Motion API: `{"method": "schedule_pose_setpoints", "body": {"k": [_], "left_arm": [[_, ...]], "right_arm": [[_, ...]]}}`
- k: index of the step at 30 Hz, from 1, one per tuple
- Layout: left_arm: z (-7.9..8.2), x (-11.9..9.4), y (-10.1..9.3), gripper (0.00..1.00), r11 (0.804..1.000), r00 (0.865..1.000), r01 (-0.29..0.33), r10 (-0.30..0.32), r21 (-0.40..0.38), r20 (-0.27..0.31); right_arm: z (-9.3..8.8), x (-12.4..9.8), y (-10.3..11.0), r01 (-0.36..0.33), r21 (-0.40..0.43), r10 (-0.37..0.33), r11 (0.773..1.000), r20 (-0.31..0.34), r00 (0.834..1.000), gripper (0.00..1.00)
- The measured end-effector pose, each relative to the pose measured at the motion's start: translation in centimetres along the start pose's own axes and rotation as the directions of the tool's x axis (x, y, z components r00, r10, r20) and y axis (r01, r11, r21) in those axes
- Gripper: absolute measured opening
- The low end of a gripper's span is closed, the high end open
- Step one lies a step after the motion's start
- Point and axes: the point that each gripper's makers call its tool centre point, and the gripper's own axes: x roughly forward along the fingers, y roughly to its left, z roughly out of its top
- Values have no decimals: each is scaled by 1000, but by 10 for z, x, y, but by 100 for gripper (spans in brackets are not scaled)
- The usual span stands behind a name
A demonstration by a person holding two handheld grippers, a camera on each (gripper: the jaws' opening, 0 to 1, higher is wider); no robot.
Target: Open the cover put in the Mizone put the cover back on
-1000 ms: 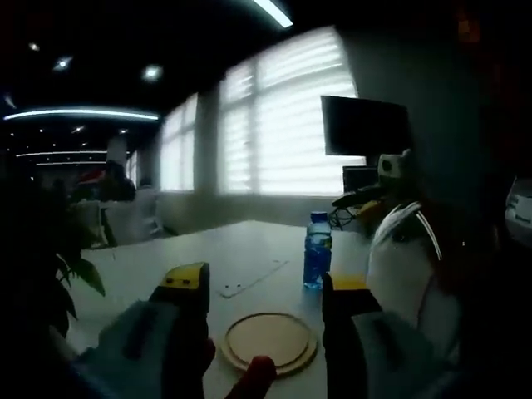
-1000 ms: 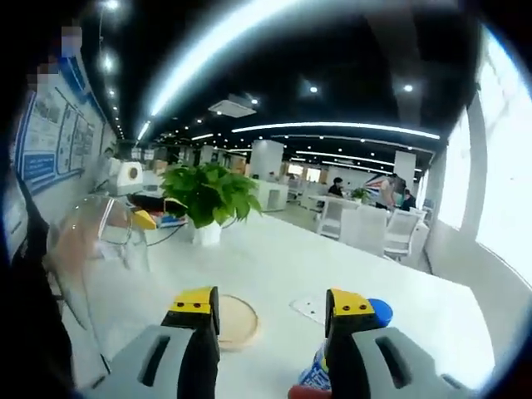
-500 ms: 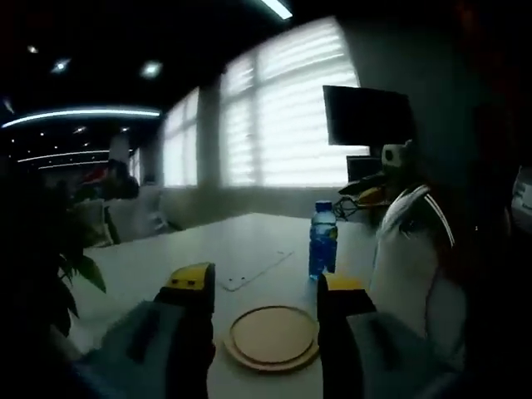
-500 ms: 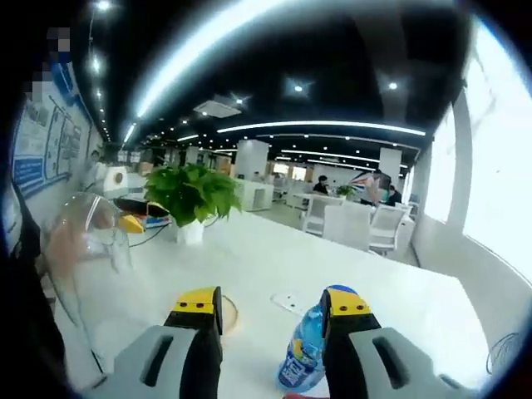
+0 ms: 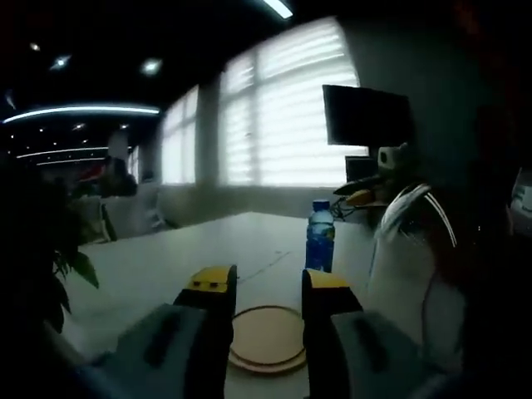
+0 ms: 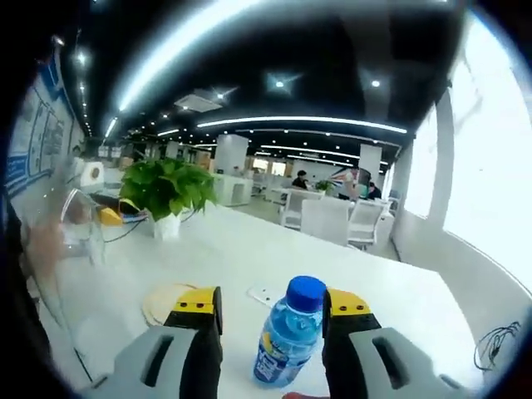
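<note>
A Mizone bottle (image 6: 288, 342) with a blue cap (image 6: 305, 292) stands upright on the white table (image 6: 241, 249). It rises between the jaws of my right gripper (image 6: 273, 302), which is open, with a gap showing on each side of the bottle. A round wooden cover (image 6: 164, 301) lies flat to the left of that gripper. In the left gripper view the same cover (image 5: 264, 339) lies just beyond and between the jaws of my left gripper (image 5: 268, 281), which is open and holds nothing. The bottle (image 5: 319, 242) stands behind it to the right.
A person in white striped clothing (image 5: 409, 266) is close on the right, below a dark monitor (image 5: 366, 120). A potted plant (image 6: 163, 189) and a small white card (image 6: 263, 294) sit on the table. A clear curved plastic thing (image 6: 71, 241) stands at the left edge.
The right gripper has swung so the bottle, earlier half hidden by its right jaw, now stands between the jaws. The left gripper's jaws have narrowed and sit closer to the cover.
</note>
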Motion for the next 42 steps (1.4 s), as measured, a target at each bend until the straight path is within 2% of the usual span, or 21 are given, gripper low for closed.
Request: {"method": "schedule_pose_setpoints", "body": {"k": [5,10,14,21,23,24,26,28,30,32,37,42], "left_arm": [[3,0,0,22,1000,1000,-4,4,11,19],[7,1,2,25,1000,999,8,-8,12,48],[5,3,4,25,1000,999,7,-6,-24,49],[1,5,6,24,999,999,5,-4,-32,39],[1,5,6,23,1000,999,3,-2,-21,37],[1,5,5,22,1000,999,2,-2,-15,39],[1,5,5,22,1000,999,2,-1,-11,38],[1,5,5,21,1000,999,2,-2,-17,32],[0,5,6,21,1000,1000,-3,3,-18,24],[0,5,5,20,1000,1000,-1,2,-13,25],[4,4,5,20,1000,999,4,-3,-15,47],[2,5,3,20,1000,999,13,-13,4,43]], "right_arm": [[-1,8,0,-16,24,16,1000,18,1000,41],[-4,13,-14,60,42,-61,997,12,998,40],[-10,21,-17,71,74,-72,995,1,997,36],[-20,35,-25,109,85,-108,990,-11,994,38],[-19,40,-27,114,115,-115,987,3,993,34],[-19,42,-29,127,157,-130,979,10,991,30],[-20,46,-34,145,179,-150,973,18,988,25],[-23,50,-38,149,189,-155,971,16,988,25],[-28,53,-37,137,184,-141,973,5,990,25],[-31,54,-39,154,185,-156,971,-3,988,25],[-23,54,-40,160,198,-171,967,39,984,24],[-26,57,-41,180,190,-189,965,31,982,23]]}}
